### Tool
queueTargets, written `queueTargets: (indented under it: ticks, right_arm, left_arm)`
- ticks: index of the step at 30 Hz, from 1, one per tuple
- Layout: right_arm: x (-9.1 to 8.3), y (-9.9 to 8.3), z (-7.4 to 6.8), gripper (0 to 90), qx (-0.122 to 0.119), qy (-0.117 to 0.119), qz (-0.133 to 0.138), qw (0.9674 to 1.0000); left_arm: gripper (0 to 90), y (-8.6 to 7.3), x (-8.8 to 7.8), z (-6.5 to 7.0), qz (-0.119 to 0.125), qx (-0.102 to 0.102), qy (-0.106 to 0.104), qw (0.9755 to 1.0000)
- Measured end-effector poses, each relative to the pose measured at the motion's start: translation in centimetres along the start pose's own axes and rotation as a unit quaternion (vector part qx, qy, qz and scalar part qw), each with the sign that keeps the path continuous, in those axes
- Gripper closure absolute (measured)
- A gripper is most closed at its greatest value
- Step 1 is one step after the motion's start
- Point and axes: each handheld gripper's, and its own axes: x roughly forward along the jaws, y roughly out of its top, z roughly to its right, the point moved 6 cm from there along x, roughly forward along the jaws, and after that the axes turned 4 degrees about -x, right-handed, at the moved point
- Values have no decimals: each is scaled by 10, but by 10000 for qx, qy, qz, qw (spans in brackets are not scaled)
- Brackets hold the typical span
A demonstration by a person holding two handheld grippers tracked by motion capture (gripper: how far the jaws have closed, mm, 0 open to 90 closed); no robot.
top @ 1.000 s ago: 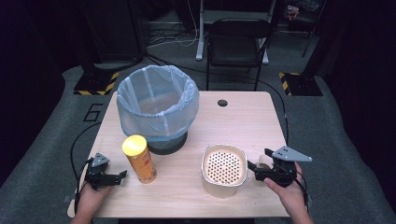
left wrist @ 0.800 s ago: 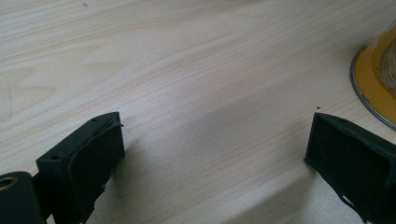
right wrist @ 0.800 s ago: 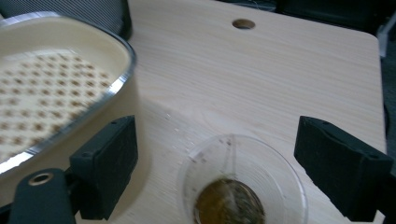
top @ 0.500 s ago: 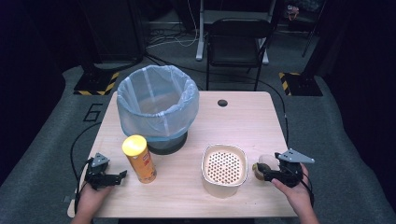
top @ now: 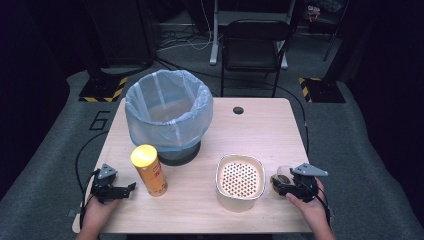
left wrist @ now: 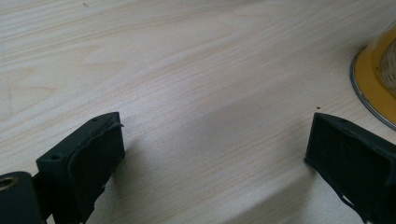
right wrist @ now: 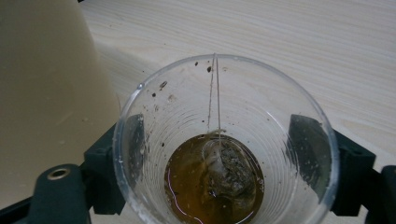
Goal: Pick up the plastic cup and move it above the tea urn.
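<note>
A clear plastic cup (right wrist: 187, 107) with a little brown tea and a used tea bag (right wrist: 219, 168) sits between the jaws of my right gripper (right wrist: 219, 154). The black pads press its wall from both sides, and the jaws have just been closing on it. In the high view the cup (top: 281, 175) and right gripper (top: 284, 185) are low over the table's front right, beside a beige perforated container (top: 240, 182). My left gripper (top: 127, 190) rests at the front left, open, with bare wood between its jaws (left wrist: 215, 154).
A yellow-lidded chips can (top: 148, 170) stands just right of the left gripper, its base (left wrist: 373, 74) near that jaw. A lined waste bin (top: 168, 107) stands at the back left of the wooden table (top: 260, 130). The beige container's wall (right wrist: 46, 84) is close on the cup's left.
My right gripper has come down toward the table with the cup in it, ending lower and nearer the front edge. The left gripper has kept still.
</note>
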Motion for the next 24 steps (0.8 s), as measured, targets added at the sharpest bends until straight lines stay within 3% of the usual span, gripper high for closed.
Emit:
queueTargets:
  ticks: [8, 15, 17, 24]
  right_arm:
    - [3, -2, -1, 278, 26, 55, -38, 10000]
    - [2, 0, -1, 279, -62, 59, -17, 10000]
    - [1, 2, -1, 281, 38, 25, 5, 10000]
    - [-2, 7, 1, 297, -100, 41, -45, 9999]
  left_arm:
    - [42, 0, 0, 0, 3, -4, 0, 10000]
    - [42, 0, 0, 0, 1, -1, 0, 10000]
    - [42, 0, 0, 0, 6, -1, 6, 10000]
    - [42, 0, 0, 0, 7, -1, 7, 10000]
